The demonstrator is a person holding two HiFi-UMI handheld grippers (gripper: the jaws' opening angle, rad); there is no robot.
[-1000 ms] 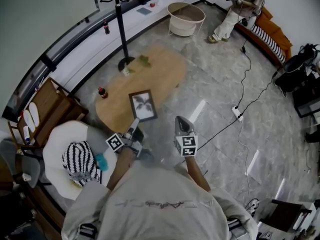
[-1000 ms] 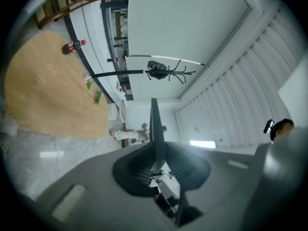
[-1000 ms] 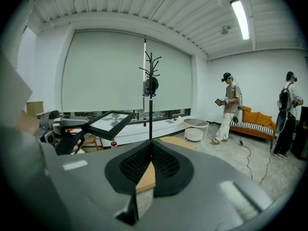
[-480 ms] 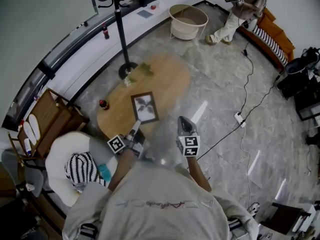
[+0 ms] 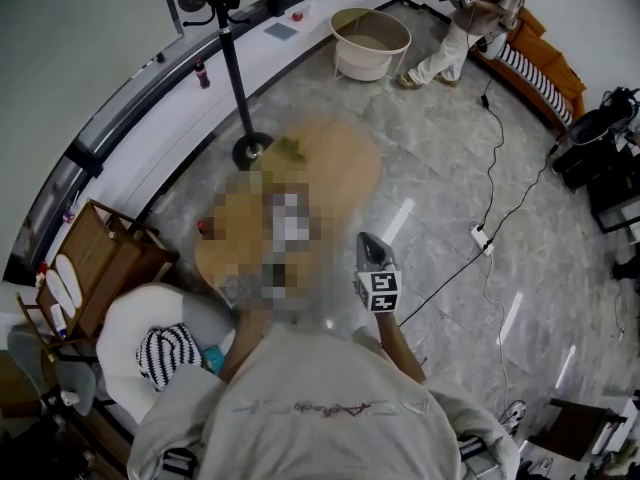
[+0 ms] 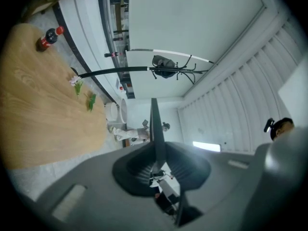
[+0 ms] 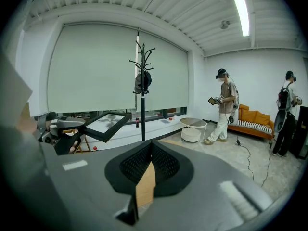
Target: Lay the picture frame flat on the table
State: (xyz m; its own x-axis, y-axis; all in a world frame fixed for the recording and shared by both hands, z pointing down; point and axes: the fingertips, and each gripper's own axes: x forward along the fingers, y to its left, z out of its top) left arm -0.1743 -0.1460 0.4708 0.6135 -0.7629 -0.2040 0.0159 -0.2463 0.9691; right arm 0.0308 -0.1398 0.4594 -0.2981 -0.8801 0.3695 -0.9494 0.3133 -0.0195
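The left gripper [image 6: 155, 150] is pinching the thin black edge of the picture frame [image 7: 108, 122], a flat rectangle with a matte dark rim around a pale leafy print. The frame is held in the air at the left, tilted face-up and not yet lying on the oval, light-grained wooden table [image 6: 43, 114]. The right gripper [image 7: 151, 150] carries nothing, and its ribbed dark pads are pressed together at the tips. A slim black coat stand [image 7: 142, 81] rises at the far side by the window.

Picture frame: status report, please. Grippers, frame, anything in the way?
Left gripper shut on picture frame edge. Right gripper shut, empty. Held in air, not yet on table. Bottle stands near table edge.
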